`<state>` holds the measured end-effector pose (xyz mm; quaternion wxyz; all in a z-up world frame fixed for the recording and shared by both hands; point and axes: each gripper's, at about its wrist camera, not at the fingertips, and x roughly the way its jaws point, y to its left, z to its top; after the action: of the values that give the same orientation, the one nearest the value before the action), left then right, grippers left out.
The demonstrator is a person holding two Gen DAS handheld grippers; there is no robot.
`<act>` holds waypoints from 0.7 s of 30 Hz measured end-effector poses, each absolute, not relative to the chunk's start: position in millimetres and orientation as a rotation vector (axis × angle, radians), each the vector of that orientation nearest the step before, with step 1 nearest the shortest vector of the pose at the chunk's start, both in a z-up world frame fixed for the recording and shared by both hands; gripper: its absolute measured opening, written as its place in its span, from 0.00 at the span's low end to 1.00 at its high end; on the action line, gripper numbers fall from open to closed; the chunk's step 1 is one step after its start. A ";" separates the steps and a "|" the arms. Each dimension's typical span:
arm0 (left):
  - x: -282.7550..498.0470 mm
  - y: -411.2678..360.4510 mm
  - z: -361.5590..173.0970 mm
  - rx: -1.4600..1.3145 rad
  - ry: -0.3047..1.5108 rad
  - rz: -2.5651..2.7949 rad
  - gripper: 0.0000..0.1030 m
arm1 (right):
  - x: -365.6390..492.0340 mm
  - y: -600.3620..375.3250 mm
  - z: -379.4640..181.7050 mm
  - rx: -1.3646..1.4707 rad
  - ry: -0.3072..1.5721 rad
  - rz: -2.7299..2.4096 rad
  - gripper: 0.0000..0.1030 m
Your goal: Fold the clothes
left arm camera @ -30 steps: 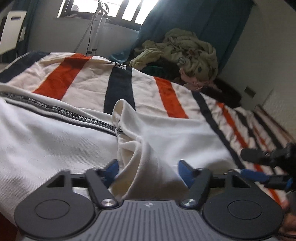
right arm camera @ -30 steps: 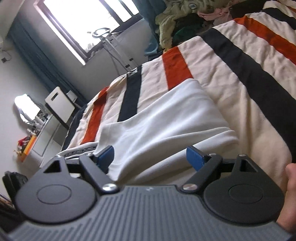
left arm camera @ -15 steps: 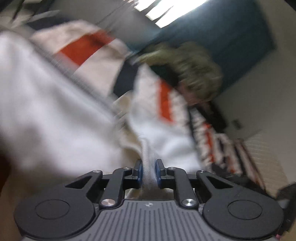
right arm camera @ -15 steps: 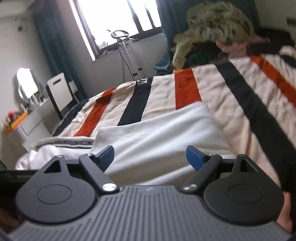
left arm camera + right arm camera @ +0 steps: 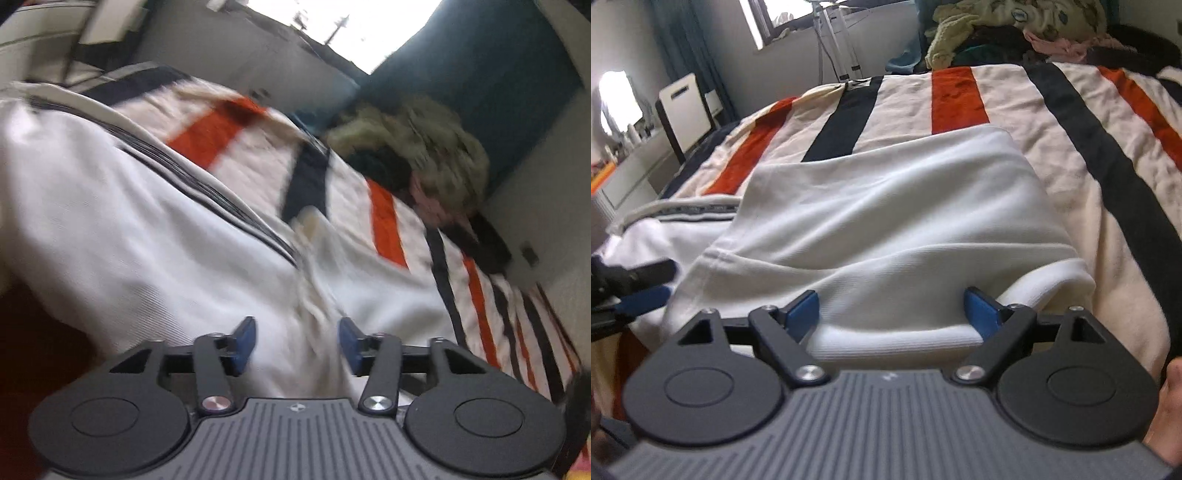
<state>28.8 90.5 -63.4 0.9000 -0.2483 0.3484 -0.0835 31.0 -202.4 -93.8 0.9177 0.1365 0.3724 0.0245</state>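
the left gripper (image 5: pixel 297 341) is opening: half a second ago its blue pads were pinched tight on a ridge of white cloth, and now they stand apart with the cloth loose between them, not pressed. so the left side has just let go of the fold it was carrying. the view is smeared with motion and tilted, which fits a hand rolling off after a release.

the right gripper (image 5: pixel 892 312) stands wide, as it did a second ago, its pads either side of the ribbed hem of the white garment (image 5: pixel 886 206) without squeezing it. a bit of the person's hand (image 5: pixel 1167 402) shows at 4 o'clock.

outward from the tongs, the garment lies across the striped blanket (image 5: pixel 1108 155), its folded panel reaching towards 12 o'clock, its printed trim band (image 5: pixel 698 212) off at 9 o'clock. beyond it, at 1 o'clock, sits a pile of clothes (image 5: pixel 1015 26).

the release suggests one fold is laid down; the right gripper looks placed to take the hem for the next fold.
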 end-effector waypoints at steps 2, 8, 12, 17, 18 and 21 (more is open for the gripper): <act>20.2 118.2 -56.0 -0.577 0.684 -0.056 0.75 | 28.7 -207.8 -93.0 0.313 0.763 0.048 0.83; -34.4 199.6 -33.1 -0.795 0.437 0.294 0.88 | 26.2 -207.9 -92.9 0.339 0.757 0.035 0.83; -38.1 231.5 -36.9 -0.909 0.410 0.391 0.90 | 25.5 -202.9 -92.3 0.317 0.750 0.021 0.83; -3.9 258.1 -68.8 -1.125 0.502 0.375 0.85 | 28.4 -199.0 -93.6 0.292 0.747 0.006 0.83; 2.7 261.8 -74.3 -1.160 0.511 0.378 0.84 | 29.6 -198.2 -94.4 0.287 0.749 0.004 0.83; 10.8 278.9 -83.6 -1.207 0.525 0.427 0.45 | 34.2 -195.1 -97.7 0.266 0.756 0.001 0.85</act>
<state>10.8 278.9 -83.6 0.7701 -0.5564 0.2422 0.1969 34.2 -195.1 -97.7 0.9208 0.1294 0.3679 0.0006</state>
